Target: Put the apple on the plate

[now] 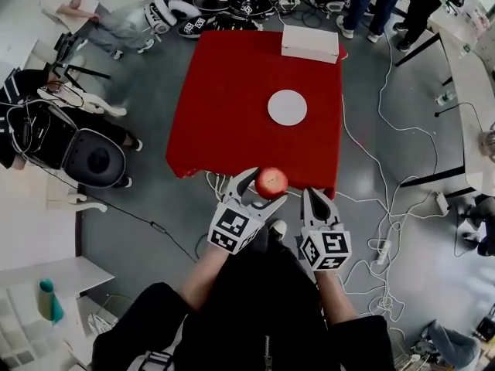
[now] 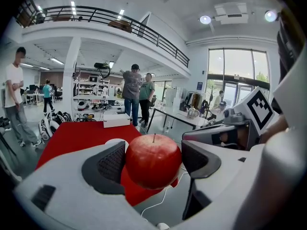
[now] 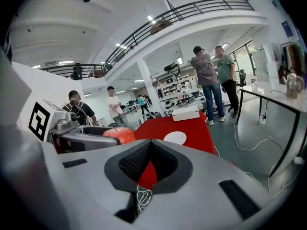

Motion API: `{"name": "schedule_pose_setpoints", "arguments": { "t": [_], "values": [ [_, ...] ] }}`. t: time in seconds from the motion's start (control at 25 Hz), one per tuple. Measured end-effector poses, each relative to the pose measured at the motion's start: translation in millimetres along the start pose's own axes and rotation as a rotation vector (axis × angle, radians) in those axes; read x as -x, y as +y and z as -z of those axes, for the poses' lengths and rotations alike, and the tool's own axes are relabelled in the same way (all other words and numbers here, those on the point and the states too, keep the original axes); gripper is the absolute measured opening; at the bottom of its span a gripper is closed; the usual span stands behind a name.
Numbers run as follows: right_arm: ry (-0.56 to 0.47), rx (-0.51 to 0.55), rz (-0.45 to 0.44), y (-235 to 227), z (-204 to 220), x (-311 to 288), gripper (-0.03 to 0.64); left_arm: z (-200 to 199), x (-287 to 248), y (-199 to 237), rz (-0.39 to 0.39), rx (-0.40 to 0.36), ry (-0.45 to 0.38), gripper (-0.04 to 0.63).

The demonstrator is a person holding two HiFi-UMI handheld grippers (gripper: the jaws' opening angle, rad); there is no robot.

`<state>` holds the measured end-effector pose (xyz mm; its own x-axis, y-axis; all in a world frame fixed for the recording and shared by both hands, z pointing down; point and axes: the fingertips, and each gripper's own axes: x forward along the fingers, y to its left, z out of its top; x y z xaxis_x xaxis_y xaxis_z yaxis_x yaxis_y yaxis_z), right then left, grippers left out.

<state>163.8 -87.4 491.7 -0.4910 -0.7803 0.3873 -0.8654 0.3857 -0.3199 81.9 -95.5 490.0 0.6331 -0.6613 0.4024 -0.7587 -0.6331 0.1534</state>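
- A table with a red cloth [image 1: 232,107] stands on a grey floor in a big, bright room.
- A round white plate [image 1: 287,107] lies flat near the middle of the cloth. Nothing is on it.
- A white box [image 1: 309,43] sits at the far edge of the table, past the plate.
- The red apple [image 1: 271,182] is pinched in the left gripper [image 1: 265,187], one jaw pad on each side of it. It hangs in the air right at the near edge of the table, well apart from the plate.
- The right gripper [image 1: 319,198] is just beside the left one. Its jaws are pressed together with nothing in them.
- The cloth between the apple and the plate is bare.
- White cables [image 1: 387,130] trail over the floor by the right side of the table and near its front corner.
- Black and white gear [image 1: 224,6] is piled on the floor behind the table.
- People [image 1: 379,2] stand near the far right corner. The top of the head view cuts them off.
- In the right gripper view, the left gripper hides most of the apple.
- The near table edge is partly hidden behind the apple and both grippers.
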Motion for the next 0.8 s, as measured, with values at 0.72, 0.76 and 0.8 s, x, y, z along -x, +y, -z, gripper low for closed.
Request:
{"name": "schedule_pose_setpoints", "arguments": {
  "t": [0.72,0.76,0.8],
  "values": [
    [0.02,0.015,0.033,-35.1,-50.5,-92.4,0.008,-39.4,-73.7,86.5,0.028,0.016,-0.008,0.373],
    [0.023,0.013,0.035,-36.0,-54.7,-101.3,0.008,-41.8,-78.1,94.8,0.03,0.019,-0.004,0.373],
    [0.026,0.011,0.037,-36.7,-58.6,-109.5,0.008,-43.6,-82.3,102.3,0.034,0.021,0.001,0.373]
  ]
}}
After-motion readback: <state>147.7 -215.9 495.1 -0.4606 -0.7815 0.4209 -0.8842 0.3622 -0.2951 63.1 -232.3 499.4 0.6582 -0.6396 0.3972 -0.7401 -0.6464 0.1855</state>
